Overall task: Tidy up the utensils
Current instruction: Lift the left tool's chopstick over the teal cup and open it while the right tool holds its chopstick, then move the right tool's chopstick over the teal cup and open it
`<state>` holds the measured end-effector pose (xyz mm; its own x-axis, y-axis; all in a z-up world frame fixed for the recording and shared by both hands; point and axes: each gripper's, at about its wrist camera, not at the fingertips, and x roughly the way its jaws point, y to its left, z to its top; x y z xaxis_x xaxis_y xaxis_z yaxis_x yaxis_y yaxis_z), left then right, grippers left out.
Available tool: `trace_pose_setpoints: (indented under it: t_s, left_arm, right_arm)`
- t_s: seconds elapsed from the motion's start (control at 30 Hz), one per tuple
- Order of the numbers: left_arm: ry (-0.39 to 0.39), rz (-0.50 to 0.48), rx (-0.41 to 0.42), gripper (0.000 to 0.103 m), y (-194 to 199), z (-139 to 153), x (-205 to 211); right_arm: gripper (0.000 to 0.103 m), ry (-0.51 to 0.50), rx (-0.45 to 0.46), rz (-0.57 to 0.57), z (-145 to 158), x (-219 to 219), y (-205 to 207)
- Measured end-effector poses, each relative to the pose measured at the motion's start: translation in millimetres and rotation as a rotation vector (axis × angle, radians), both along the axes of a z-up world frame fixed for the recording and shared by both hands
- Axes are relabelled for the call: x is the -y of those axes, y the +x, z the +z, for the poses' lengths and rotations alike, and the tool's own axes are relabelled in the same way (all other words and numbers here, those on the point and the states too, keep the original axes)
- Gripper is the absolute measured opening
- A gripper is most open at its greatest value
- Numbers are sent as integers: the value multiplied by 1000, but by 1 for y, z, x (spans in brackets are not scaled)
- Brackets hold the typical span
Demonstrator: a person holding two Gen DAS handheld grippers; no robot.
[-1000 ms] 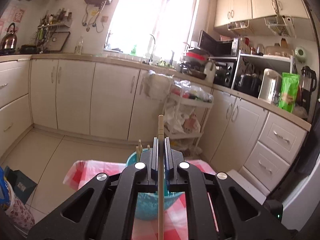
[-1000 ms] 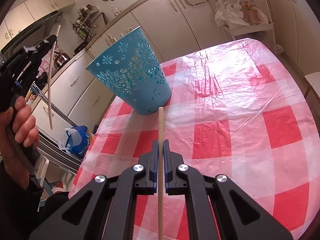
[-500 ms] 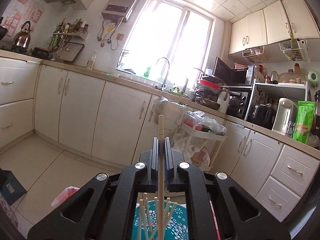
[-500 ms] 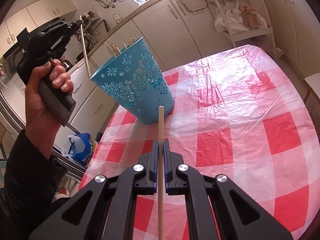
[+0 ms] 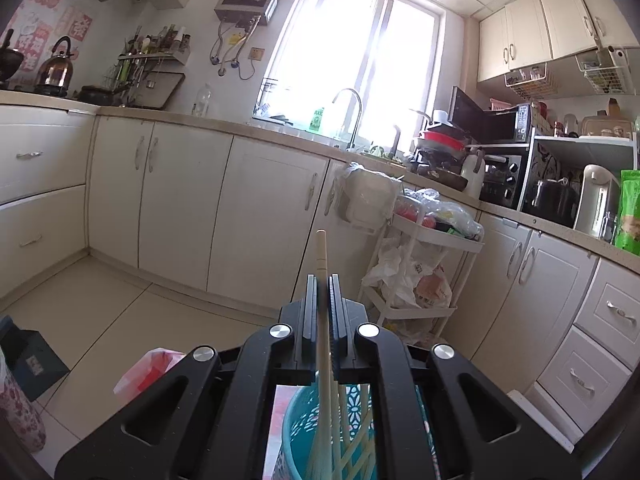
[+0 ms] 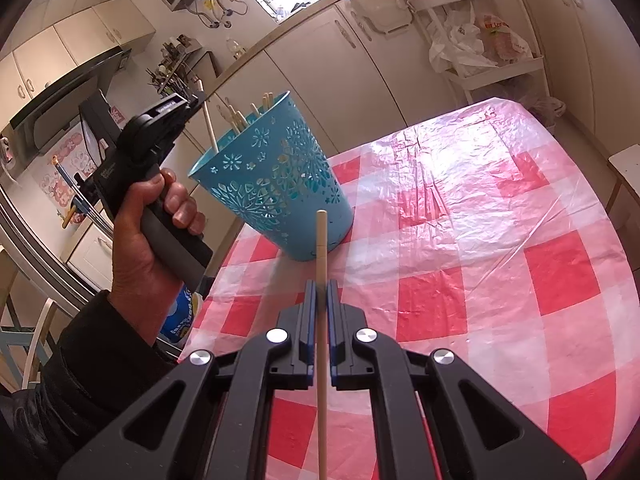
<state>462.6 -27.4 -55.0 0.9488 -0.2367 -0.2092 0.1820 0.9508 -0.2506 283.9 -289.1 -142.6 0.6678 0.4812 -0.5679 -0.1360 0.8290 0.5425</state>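
Left gripper [image 6: 196, 101] clamps a chopstick [image 6: 209, 126], lower end inside blue basket [image 6: 280, 184] rim, basket at 11 o'clock. Right gripper [image 6: 321, 294] clamps second chopstick [image 6: 321, 240] above checked tablecloth [image 6: 500, 240].

A blue cup [image 6: 276, 176] with flower holes is standing near the table's [image 6: 520, 280] far left corner, holding wooden chopsticks [image 6: 240, 118] sticking up.

The left gripper [image 6: 196, 101] is carried from the frame's 9 o'clock edge to directly above the blue basket [image 6: 276, 176]. Its chopstick [image 6: 209, 123] is lowered, tip dipping inside the basket's 10 o'clock rim.
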Motion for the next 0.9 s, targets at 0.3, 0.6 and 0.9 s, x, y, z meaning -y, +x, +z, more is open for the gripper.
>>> trace_pose_setpoints:
  t_s: [0.3, 0.6, 0.9]
  left_arm:
    - [79, 0, -23, 6, -7, -8, 7]
    - [94, -6, -36, 6, -18, -8, 5]
    - [58, 24, -69, 26, -67, -9, -30]
  right_arm:
    - [6, 1, 13, -2, 3, 2, 0]
    - [6, 0, 20, -7, 4, 4, -2]
    - [6, 29, 132, -17, 34, 6, -4]
